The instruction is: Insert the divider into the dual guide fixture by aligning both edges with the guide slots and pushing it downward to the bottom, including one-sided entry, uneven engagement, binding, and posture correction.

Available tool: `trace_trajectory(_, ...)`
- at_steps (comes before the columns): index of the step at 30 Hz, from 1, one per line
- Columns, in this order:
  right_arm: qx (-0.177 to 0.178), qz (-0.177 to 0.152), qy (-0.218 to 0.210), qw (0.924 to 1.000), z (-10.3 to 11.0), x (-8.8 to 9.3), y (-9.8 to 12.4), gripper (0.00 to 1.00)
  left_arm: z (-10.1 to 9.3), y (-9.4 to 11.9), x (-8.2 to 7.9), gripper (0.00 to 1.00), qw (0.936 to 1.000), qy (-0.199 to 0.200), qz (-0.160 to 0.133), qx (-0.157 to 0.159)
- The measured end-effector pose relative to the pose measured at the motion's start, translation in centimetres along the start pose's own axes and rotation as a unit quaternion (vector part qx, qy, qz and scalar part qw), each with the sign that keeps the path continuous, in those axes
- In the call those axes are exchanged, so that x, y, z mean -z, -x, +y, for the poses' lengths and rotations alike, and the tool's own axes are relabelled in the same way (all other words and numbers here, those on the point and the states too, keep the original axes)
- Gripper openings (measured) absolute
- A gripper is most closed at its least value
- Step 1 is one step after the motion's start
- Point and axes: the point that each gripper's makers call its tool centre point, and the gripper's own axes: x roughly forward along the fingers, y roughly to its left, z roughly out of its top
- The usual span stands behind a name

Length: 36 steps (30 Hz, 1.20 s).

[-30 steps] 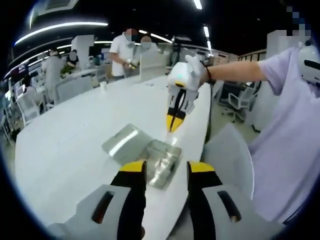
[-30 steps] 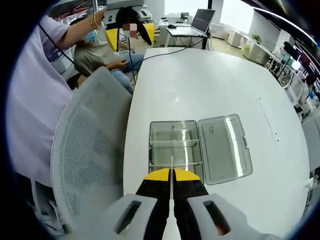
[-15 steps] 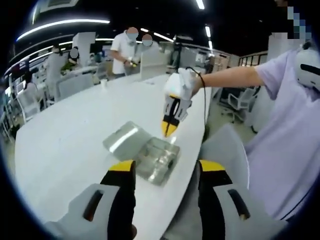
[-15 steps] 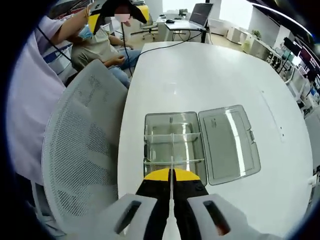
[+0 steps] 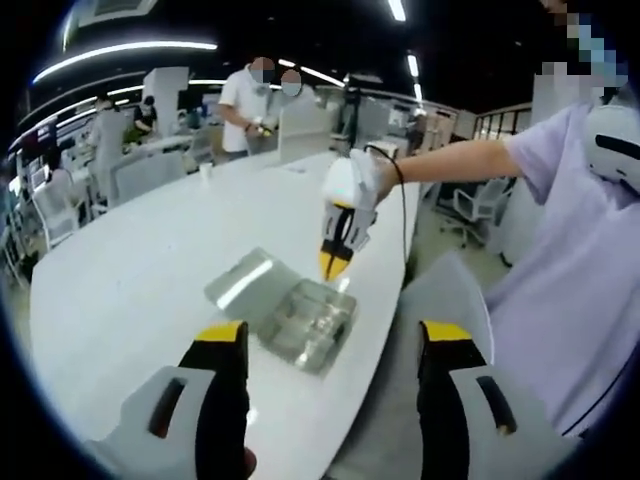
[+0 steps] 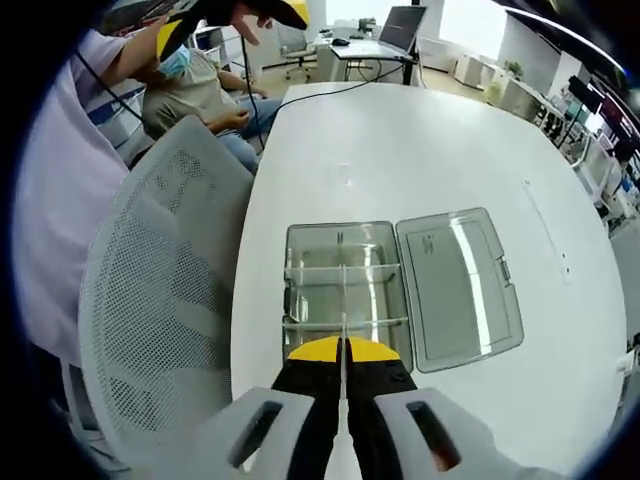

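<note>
My right gripper pinches the divider, a thin, light, slippery clear sheet, by its top edge above the open clear box; I'd grip gently. Left gripper hangs wide apart, empty.

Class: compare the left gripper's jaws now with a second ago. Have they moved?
Yes. The left gripper has opened: its yellow tips now stand well outside the clear box, which earlier they closely flanked.
</note>
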Motion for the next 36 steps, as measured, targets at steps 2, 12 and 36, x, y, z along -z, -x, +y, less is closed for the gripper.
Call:
trace_trajectory(2,0.000,0.002,0.003,1.0000,0.0,0.0,-0.1,0.00,0.0,0.1,0.1,0.67,1.0000,0.000,0.001,-0.002)
trace_trajectory(12,0.000,0.009,0.009,0.9999,-0.2,0.3,-0.5,0.00,0.1,0.5,0.3,0.66,0.9999,0.002,0.006,-0.009)
trace_trajectory(36,-0.004,0.007,0.014,0.9999,-0.3,0.4,-1.2,0.00,0.2,0.5,0.4,0.65,0.9998,0.004,0.012,-0.013)
